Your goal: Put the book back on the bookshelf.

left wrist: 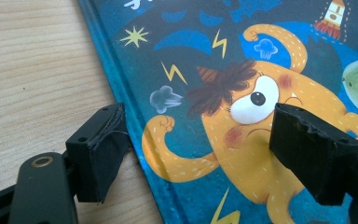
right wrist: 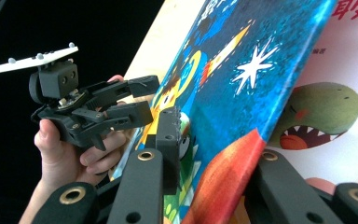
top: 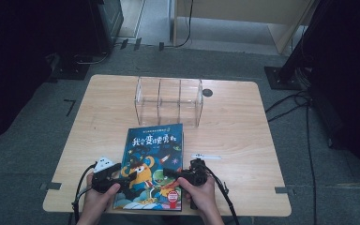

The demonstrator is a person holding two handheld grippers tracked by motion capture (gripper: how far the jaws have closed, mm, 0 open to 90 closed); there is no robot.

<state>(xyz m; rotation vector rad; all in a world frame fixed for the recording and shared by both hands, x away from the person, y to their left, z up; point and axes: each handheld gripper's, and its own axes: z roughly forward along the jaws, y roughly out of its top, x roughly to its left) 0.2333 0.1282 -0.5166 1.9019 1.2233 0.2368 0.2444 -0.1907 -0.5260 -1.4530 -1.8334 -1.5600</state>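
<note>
A picture book (top: 152, 154) with a blue cover and an orange monster lies on the wooden table (top: 243, 136), close to the near edge. My left gripper (top: 126, 177) stands open astride the book's left edge. In the left gripper view (left wrist: 200, 154) one jaw is by the table and the other is over the cover (left wrist: 205, 56), neither pressing. My right gripper (top: 171, 174) is shut on the cover's right edge. In the right gripper view (right wrist: 219, 154) the cover (right wrist: 242, 70) is tilted up, baring an inside page (right wrist: 326, 112). The left gripper (right wrist: 140, 100) and its hand show beyond.
A clear acrylic organiser (top: 168, 101) with upright dividers stands behind the book, mid-table. A small dark round hole (top: 207, 92) sits to its right. Bare wood lies left and right of the book. Cables (top: 304, 117) run over the grey floor past the table's right edge.
</note>
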